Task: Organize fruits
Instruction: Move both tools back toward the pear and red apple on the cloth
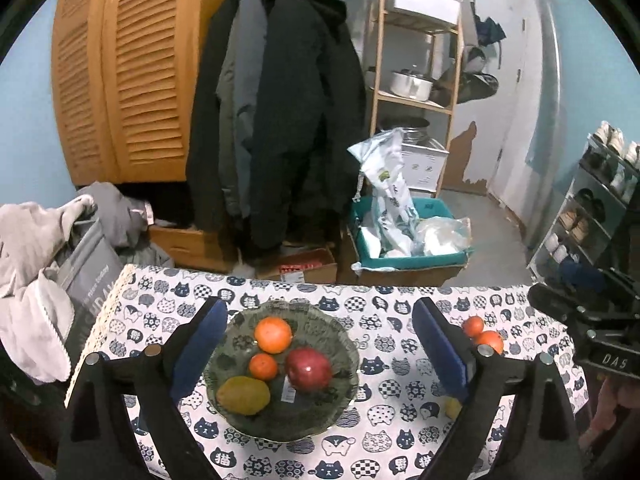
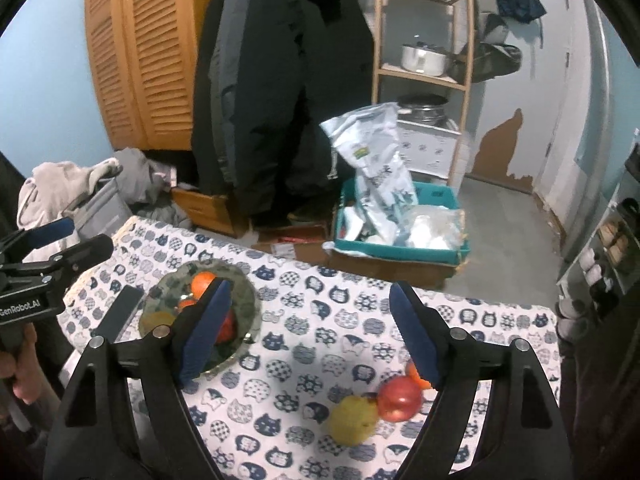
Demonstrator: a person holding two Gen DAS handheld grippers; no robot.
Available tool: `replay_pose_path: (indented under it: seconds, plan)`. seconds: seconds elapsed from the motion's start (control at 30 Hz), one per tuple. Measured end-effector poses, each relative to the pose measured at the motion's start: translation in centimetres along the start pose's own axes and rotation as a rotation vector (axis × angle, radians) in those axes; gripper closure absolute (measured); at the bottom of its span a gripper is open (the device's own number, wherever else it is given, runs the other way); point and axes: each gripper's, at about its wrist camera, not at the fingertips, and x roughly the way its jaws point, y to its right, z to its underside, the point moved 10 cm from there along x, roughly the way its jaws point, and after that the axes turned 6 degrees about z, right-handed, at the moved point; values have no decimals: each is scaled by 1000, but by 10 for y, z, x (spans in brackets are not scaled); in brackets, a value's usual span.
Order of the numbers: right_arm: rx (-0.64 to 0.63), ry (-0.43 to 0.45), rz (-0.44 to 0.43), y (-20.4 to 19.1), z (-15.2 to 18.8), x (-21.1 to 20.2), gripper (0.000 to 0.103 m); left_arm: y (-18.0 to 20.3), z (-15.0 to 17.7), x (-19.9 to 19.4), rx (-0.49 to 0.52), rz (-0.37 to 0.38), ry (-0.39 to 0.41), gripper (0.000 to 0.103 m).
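Note:
A green glass bowl point(image 1: 344, 344) sits on the cat-print tablecloth and holds a large orange point(image 1: 273, 334), a small orange point(image 1: 263, 366), a red apple point(image 1: 309, 369) and a yellow-green mango point(image 1: 243, 395). My left gripper point(image 1: 320, 344) is open and empty, its fingers either side of the bowl. Two oranges point(image 1: 482, 334) lie on the cloth to the right. My right gripper point(image 2: 310, 328) is open and empty above the cloth. A red apple point(image 2: 400, 399), a yellow fruit point(image 2: 354, 420) and a partly hidden orange point(image 2: 414, 374) lie near its right finger. The bowl point(image 2: 246, 304) shows behind its left finger.
The cloth-covered table point(image 1: 384, 408) ends at the far edge, with cardboard boxes and a teal bin point(image 1: 400, 256) on the floor beyond. A pile of laundry point(image 1: 44, 264) sits left. A shoe rack point(image 1: 592, 216) stands right. A dark flat object point(image 2: 120, 312) lies left of the bowl.

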Motion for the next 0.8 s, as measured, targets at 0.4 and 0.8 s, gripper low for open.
replay_pose_path:
  seconds: [0.4,0.8]
  plan:
    - [29,-39,129,77,39,-1,18,59,15,27,71,60,-73,1]
    - [92,-100,201,136,80,0,18,113,32,52,135,115,-153,1]
